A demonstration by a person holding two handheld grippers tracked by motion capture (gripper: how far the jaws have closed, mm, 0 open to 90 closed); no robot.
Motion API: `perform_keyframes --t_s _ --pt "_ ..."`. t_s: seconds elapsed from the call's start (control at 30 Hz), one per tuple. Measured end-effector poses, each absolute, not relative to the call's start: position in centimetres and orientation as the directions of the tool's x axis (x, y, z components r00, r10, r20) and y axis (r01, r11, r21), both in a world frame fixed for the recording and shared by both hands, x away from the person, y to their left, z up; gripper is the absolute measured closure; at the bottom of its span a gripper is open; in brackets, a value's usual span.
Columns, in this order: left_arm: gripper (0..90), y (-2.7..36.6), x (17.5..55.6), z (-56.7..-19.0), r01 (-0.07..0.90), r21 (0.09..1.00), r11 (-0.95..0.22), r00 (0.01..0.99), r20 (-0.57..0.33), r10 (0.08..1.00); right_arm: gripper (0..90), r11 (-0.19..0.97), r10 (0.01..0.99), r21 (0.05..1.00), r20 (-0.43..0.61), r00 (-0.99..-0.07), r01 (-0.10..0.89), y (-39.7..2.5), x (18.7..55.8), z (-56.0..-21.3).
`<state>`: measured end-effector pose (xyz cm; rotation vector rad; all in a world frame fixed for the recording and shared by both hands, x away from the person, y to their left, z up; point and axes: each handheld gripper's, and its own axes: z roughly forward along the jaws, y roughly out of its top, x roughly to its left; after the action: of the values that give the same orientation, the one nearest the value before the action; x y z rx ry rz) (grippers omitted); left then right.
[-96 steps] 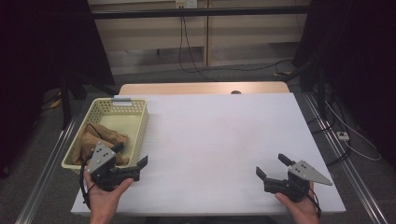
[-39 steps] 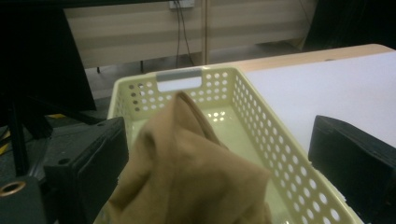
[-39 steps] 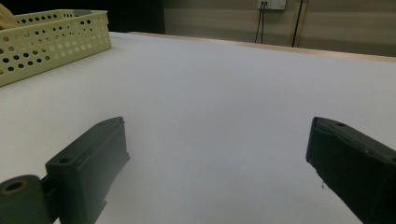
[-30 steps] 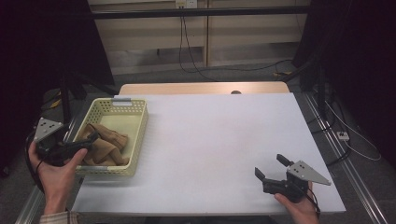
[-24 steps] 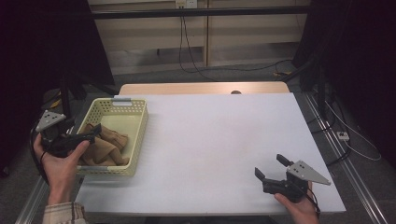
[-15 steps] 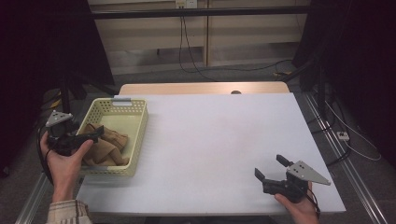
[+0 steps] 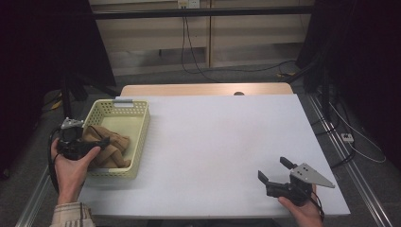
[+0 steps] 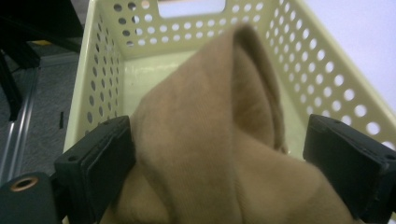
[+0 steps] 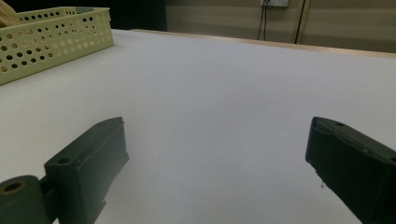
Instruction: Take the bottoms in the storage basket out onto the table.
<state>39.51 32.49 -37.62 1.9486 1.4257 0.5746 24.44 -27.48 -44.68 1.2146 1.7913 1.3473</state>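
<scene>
Left tongs (image 8: 224,186) straddled tan cloth (image 8: 210,140) inside yellow basket (image 7: 142,124) at table's left edge, jaws spread, not yet pinching. Cloth judged soft, light, limp; raised fold offered best hold. Right tongs (image 7: 276,176) open, idle over bare table (image 7: 222,137).

we see the cloth (image 7: 108,147) in the basket (image 7: 140,135) at the worktop's (image 7: 217,142) left edge; our right hand-held gripper (image 7: 274,171) sits near right.
</scene>
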Motion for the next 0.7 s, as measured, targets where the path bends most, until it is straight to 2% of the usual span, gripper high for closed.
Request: perform_keyframes --t_s 0.47,0.7 --pt "11.5 32.4 40.1 -39.6 0.749 0.630 -0.206 0.297 -0.042 0.954 5.2 0.075 0.907 0.945 0.068 -0.416 0.319 -27.4 24.4 -44.7" --pt "17.9 32.5 40.1 -40.1 0.770 0.601 -0.215 0.296 -0.037 0.954 5.1 0.070 0.908 0.945 0.072 -0.414 0.318 -27.4 24.4 -44.6"
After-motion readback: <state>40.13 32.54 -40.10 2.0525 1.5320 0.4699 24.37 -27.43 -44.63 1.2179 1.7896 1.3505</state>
